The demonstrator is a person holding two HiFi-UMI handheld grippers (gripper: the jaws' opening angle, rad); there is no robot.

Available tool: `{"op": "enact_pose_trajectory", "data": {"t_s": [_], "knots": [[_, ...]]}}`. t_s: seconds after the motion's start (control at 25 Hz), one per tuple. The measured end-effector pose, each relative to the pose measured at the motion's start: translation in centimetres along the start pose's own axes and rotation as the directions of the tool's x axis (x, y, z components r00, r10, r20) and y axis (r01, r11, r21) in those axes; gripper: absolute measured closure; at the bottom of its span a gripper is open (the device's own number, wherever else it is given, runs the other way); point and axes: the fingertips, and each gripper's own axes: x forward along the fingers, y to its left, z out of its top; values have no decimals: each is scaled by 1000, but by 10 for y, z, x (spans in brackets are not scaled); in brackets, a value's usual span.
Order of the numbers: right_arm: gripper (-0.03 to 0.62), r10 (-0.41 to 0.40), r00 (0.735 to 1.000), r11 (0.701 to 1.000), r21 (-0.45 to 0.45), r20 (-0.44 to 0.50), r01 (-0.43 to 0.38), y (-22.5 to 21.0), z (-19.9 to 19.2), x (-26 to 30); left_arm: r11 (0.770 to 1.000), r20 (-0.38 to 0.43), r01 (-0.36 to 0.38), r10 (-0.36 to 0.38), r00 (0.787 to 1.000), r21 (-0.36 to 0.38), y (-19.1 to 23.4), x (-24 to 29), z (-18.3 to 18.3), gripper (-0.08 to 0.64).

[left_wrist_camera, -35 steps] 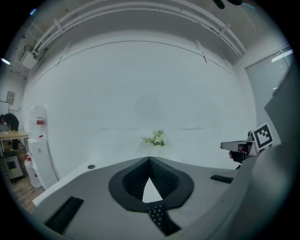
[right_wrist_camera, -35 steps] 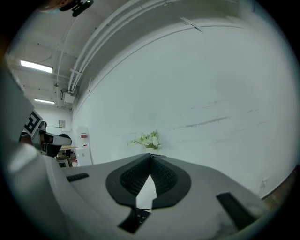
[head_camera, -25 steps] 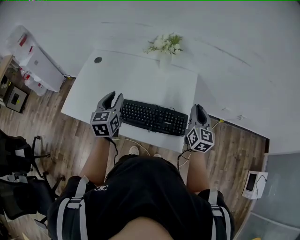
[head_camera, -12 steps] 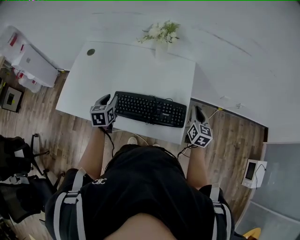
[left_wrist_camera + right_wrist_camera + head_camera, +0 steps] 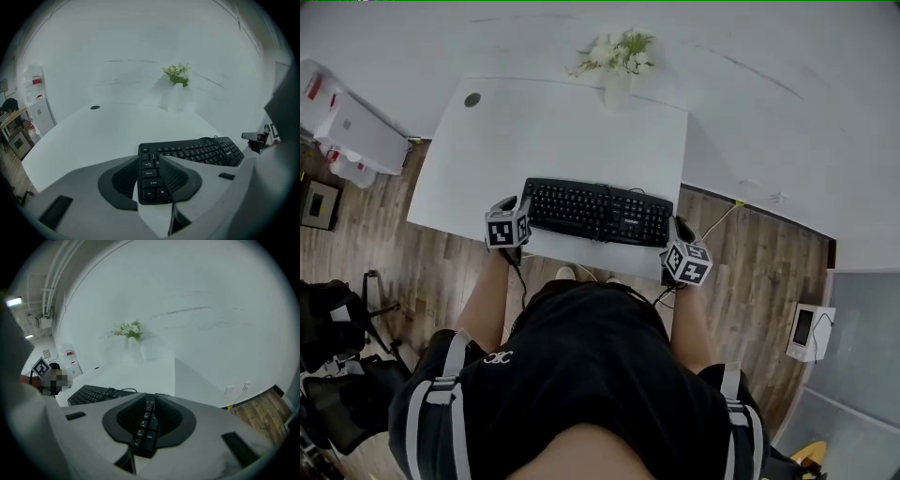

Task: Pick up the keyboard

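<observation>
A black keyboard [image 5: 595,211] lies flat near the front edge of the white desk [image 5: 562,141]. My left gripper [image 5: 515,202] is at its left end, jaws open. In the left gripper view the end keys of the keyboard [image 5: 197,152] show in the gap of my left gripper [image 5: 152,176]; the pads are not pressing on it. My right gripper [image 5: 678,225] is at the keyboard's right end by the desk's corner. Seen from that side, my right gripper [image 5: 146,420] stands open, a narrow strip of the keyboard [image 5: 93,393] showing between its jaws.
A white vase of flowers [image 5: 614,56] stands at the desk's back edge, and a cable hole [image 5: 472,99] is at the back left. The keyboard's cable runs behind it. White cabinets [image 5: 352,127] and chairs [image 5: 337,319] stand on the floor to the left.
Both grippers have come down from above the desk's front edge to the two ends of the keyboard. The keyboard has not moved.
</observation>
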Motion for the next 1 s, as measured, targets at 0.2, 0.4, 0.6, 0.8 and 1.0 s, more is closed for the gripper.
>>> {"op": "enact_pose_trajectory", "data": {"t_s": [0.2,0.4,0.6,0.8,1.0], "knots": [[529,-31,997,999,31,-75,34,-6,-30,17,1000,-54,17,-18,998,-26,8,18,-10,403],[529,-42,992,998,51,-119,48,-12,-44,27,998,-103,46,-50,993,-41,11,34,-21,391],[529,-40,993,996,71,-112,48,-14,-39,34,992,-105,93,-102,989,-87,15,43,-22,387],[529,-63,990,998,23,-124,66,-16,-34,41,979,-78,171,-180,981,-111,15,51,-16,385],[522,-108,985,994,-24,-136,106,-23,-31,49,971,-71,227,-232,970,-75,17,59,-8,383]]}}
